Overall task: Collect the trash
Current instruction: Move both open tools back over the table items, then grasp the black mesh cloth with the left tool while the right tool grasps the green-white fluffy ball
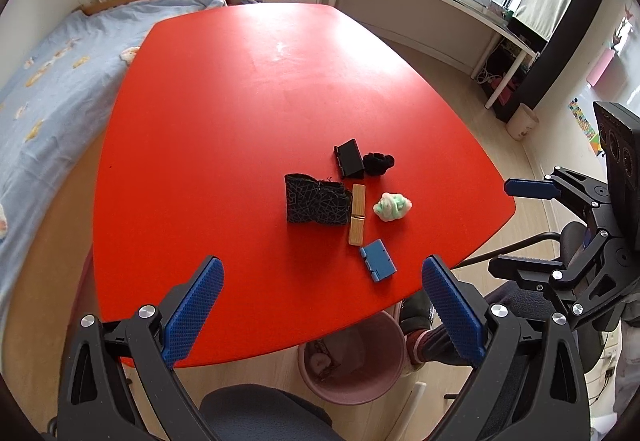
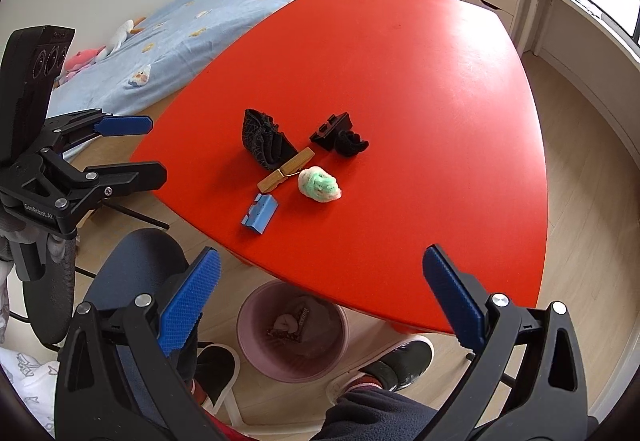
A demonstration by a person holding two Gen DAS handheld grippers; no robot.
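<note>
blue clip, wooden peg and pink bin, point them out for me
blue clip (image 1: 378, 261), left wrist view, middle of its flat top
wooden peg (image 2: 285, 169), right wrist view, middle of its length
pink bin (image 2: 243, 337), right wrist view, left rim

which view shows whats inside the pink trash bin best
The right wrist view: the pink trash bin opens fully toward the camera, with wrappers visible at its bottom. In the left wrist view the red table edge covers part of the bin, showing less of its inside.
</note>
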